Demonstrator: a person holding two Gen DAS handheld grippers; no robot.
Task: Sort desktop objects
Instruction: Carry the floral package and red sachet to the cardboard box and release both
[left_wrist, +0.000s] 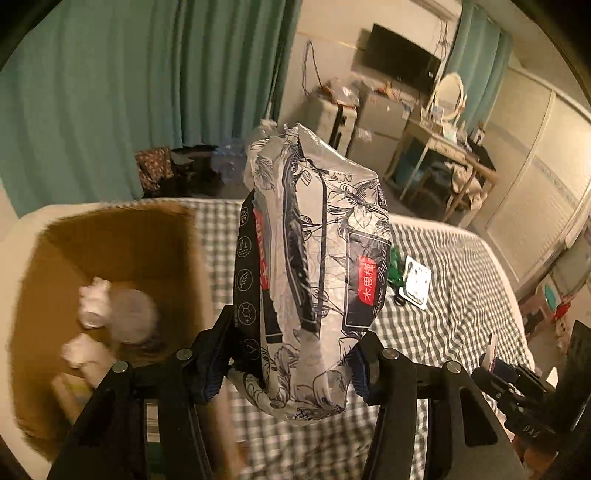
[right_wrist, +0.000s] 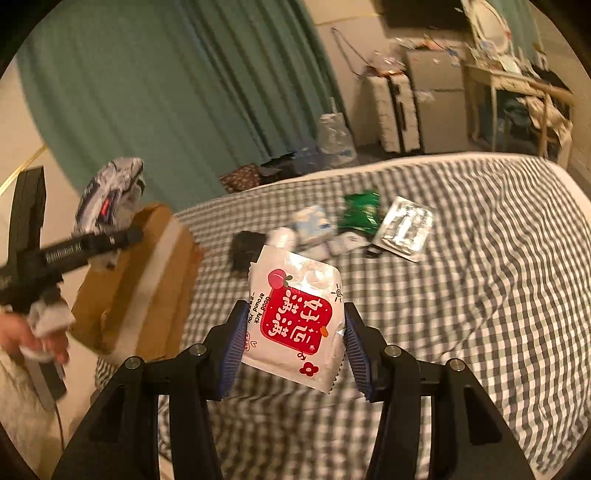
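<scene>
Above checked bed (right_wrist: 461, 295) — left claw (left_wrist: 291, 363) grips floral tissue pack (left_wrist: 317, 258); right claw (right_wrist: 293, 345) grips white-red packet (right_wrist: 295, 317).

Cardboard box (left_wrist: 110, 236) contents motion-blurred: pale lumps, unidentifiable. Box near edge hidden behind left gripper (left_wrist: 291, 365) frame. Beyond the box on the checked bedspread (right_wrist: 461, 295), small pale items (right_wrist: 314, 229) smeared, type unclear. Tissue pack (left_wrist: 314, 266) covers bedspread behind it. Person's hand (right_wrist: 33, 332) cut by frame edge.

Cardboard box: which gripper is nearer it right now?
Left. The left gripper, clamping a floral tissue pack, is right beside the cardboard box; the right gripper, holding a white-and-red packet, is farther off over the checked bedspread.
</scene>
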